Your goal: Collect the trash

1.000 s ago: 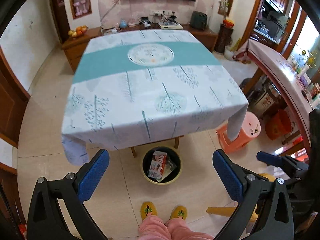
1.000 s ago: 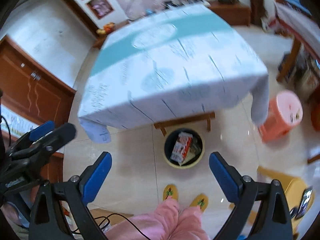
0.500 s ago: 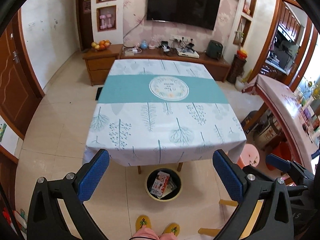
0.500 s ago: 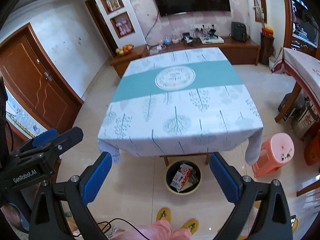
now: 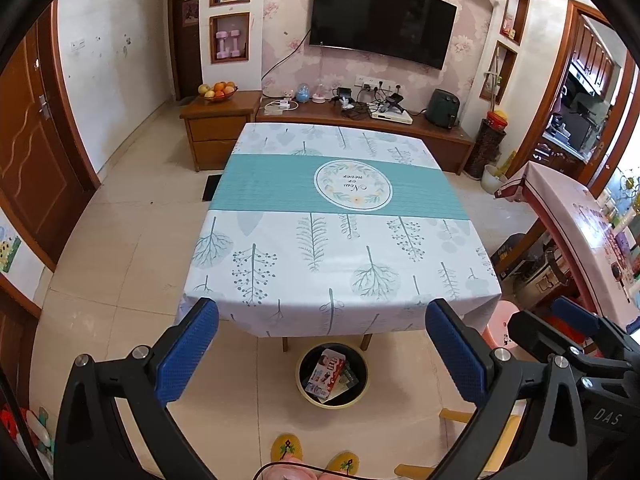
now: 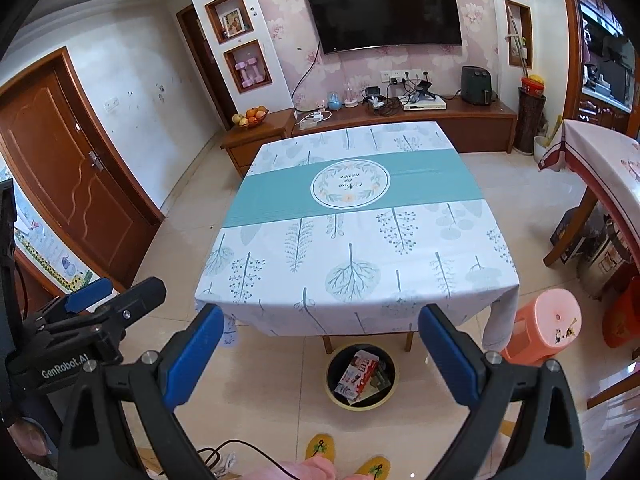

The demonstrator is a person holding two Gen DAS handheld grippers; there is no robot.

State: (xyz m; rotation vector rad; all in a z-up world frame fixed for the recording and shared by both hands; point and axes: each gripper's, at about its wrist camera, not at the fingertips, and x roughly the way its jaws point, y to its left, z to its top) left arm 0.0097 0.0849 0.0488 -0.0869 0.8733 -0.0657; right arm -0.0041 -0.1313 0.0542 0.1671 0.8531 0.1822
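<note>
1. Left gripper and right gripper: both spread wide, nothing held, raised well above the floor.
2. Trash bin sits on the floor at the table's near edge; snack box and wrappers are inside.
3. Tablecloth bare, so collection looks done.

"GenRobot.AI" stands on the left gripper; "DAS" on the right gripper
</note>
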